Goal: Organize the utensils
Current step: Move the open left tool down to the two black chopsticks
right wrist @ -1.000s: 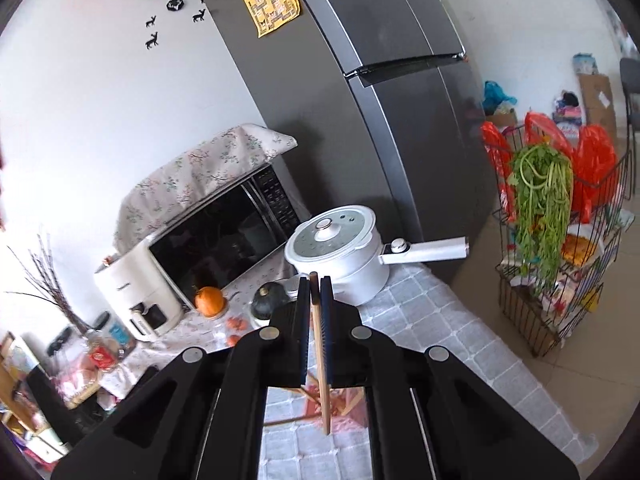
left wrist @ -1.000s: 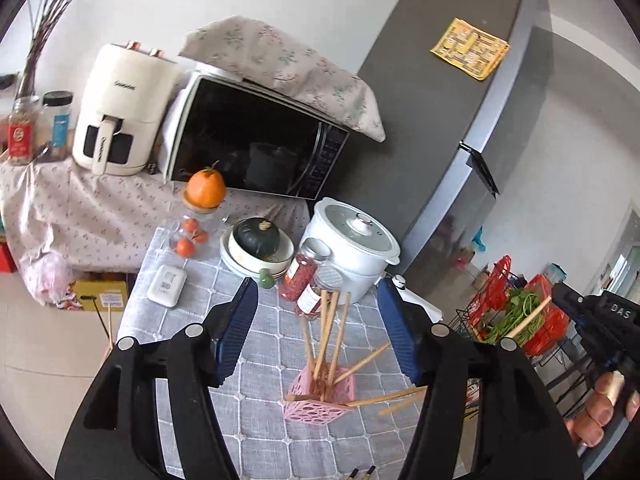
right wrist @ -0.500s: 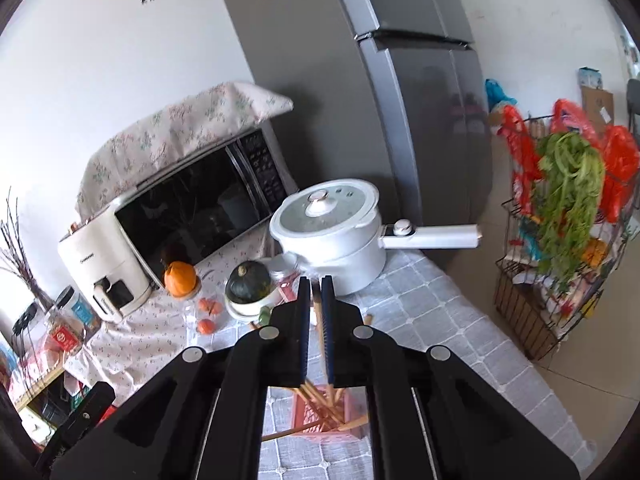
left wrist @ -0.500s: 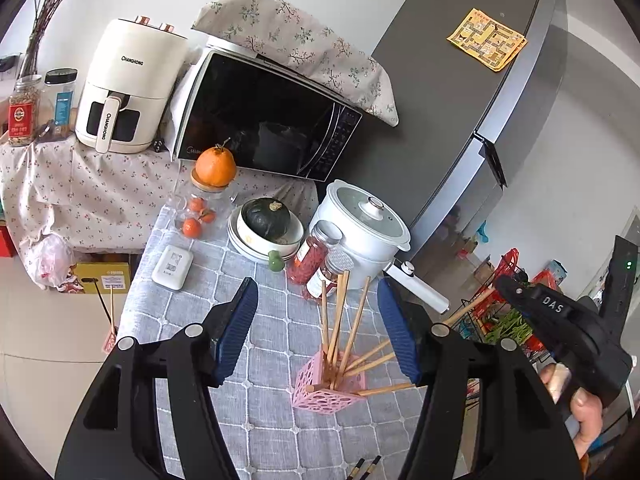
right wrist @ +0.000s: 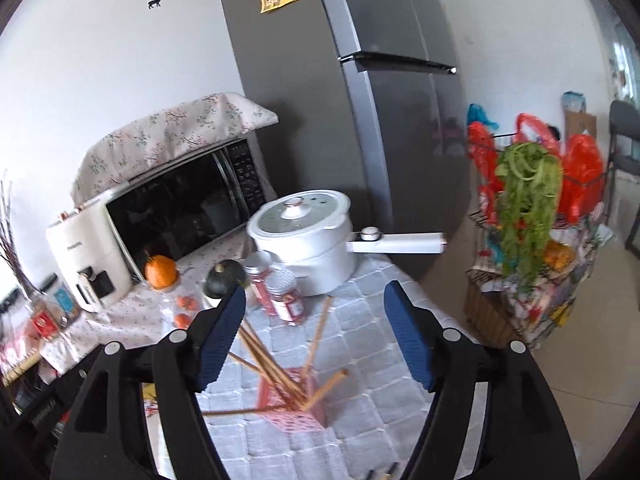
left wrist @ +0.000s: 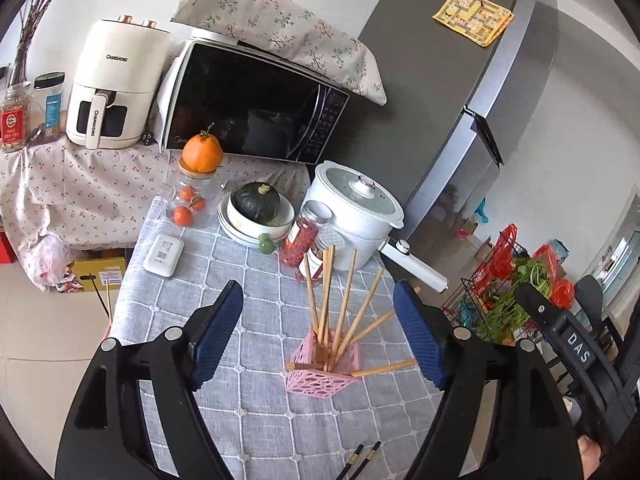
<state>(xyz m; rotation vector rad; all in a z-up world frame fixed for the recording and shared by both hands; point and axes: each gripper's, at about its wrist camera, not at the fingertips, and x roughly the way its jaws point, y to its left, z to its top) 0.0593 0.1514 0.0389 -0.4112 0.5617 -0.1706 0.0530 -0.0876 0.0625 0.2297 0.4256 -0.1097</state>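
A pink perforated holder [left wrist: 324, 372] stands on the grey checked tablecloth [left wrist: 248, 400] with several wooden chopsticks [left wrist: 340, 312] leaning out of it. It also shows in the right wrist view [right wrist: 296, 404], a little blurred. My left gripper [left wrist: 318, 332] is open and empty, above and in front of the holder. My right gripper [right wrist: 314, 340] is open and empty, just above the holder. A pair of dark chopsticks [left wrist: 360, 460] lies on the cloth near the front edge. The right gripper's body [left wrist: 576, 348] shows at the right of the left wrist view.
Behind the holder stand two red-filled jars [left wrist: 304, 236], a white pot with a long handle [left wrist: 356, 216], a bowl with a dark squash [left wrist: 256, 204], a white box [left wrist: 164, 254], a microwave [left wrist: 256, 100], an air fryer [left wrist: 112, 84] and a grey fridge [left wrist: 460, 80]. A wire rack of vegetables [right wrist: 528, 220] stands right.
My right gripper held one wooden chopstick and moved down over the holder. Its jaws have opened and the chopstick now rests among the others in the holder. The left gripper stayed open.
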